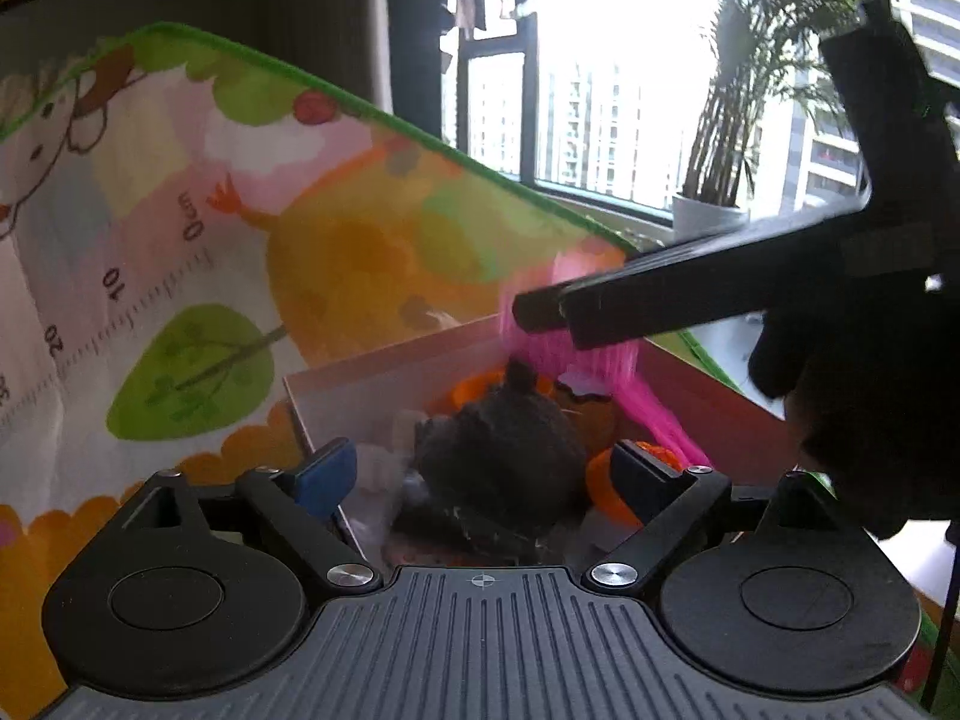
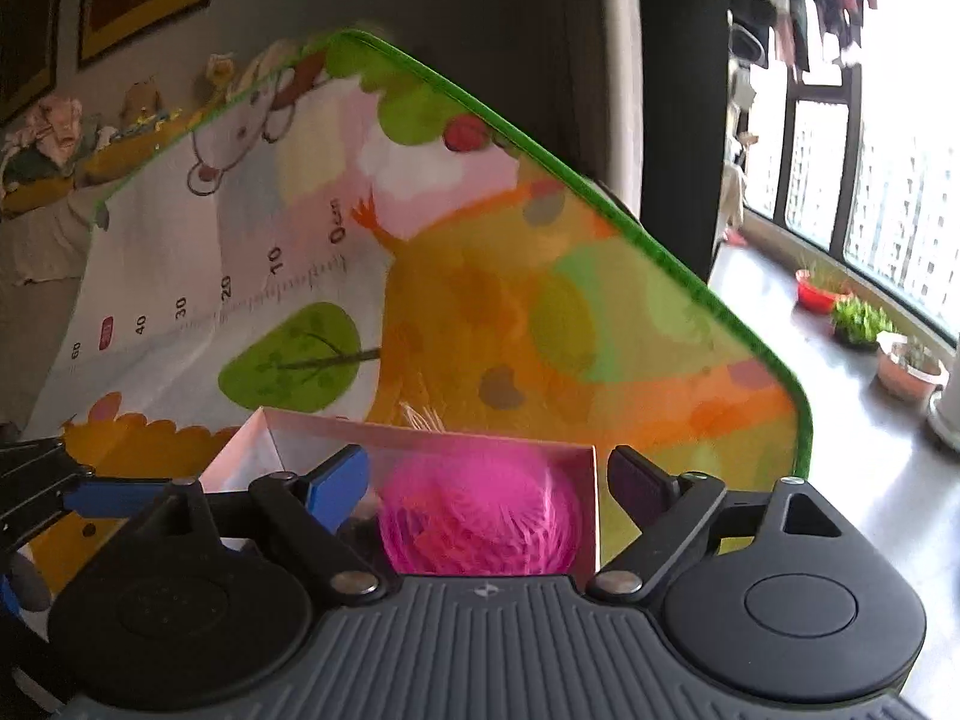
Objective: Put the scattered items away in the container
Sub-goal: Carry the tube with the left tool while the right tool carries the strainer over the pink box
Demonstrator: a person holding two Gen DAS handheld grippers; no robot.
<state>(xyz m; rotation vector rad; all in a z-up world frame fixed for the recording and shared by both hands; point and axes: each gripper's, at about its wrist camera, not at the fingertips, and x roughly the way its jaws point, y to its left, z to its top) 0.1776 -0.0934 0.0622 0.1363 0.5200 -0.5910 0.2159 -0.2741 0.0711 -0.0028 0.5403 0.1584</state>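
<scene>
Right tool (image 2: 489, 483) first: its jaws stand wide apart, nothing gripped between them, and dead ahead, just beyond the tips, sits the pink spiky ball (image 2: 480, 525), down inside the near right corner of the box (image 2: 420, 435). Whether the ball is resting on the contents or dropping, the blur will not say.

In the left wrist view the right tool shows as a dark bar reaching in from the right, right over the same pink ball (image 1: 576, 354), which smears into streaks.

The left tool (image 1: 483, 471) is spread wide too, empty, hovering low over the box (image 1: 384, 366). Straight ahead of its tips lies a dark lumpy toy (image 1: 501, 456); what it is I cannot tell. Orange pieces (image 1: 606, 489) peek out just right of it, pale bits to its left.

Handling, as a judgement: the pink ball looks soft, light and squashy, its rubbery strands sure to bend and slip. Take it across the body, jaws wide and closing gently, not by the strands. The dark toy looks soft as well, best pinched across its middle.

Beyond both tools the box rests on a colourful play mat (image 2: 288, 228) printed with a ruler and a tree; no loose items show on it from here.
</scene>
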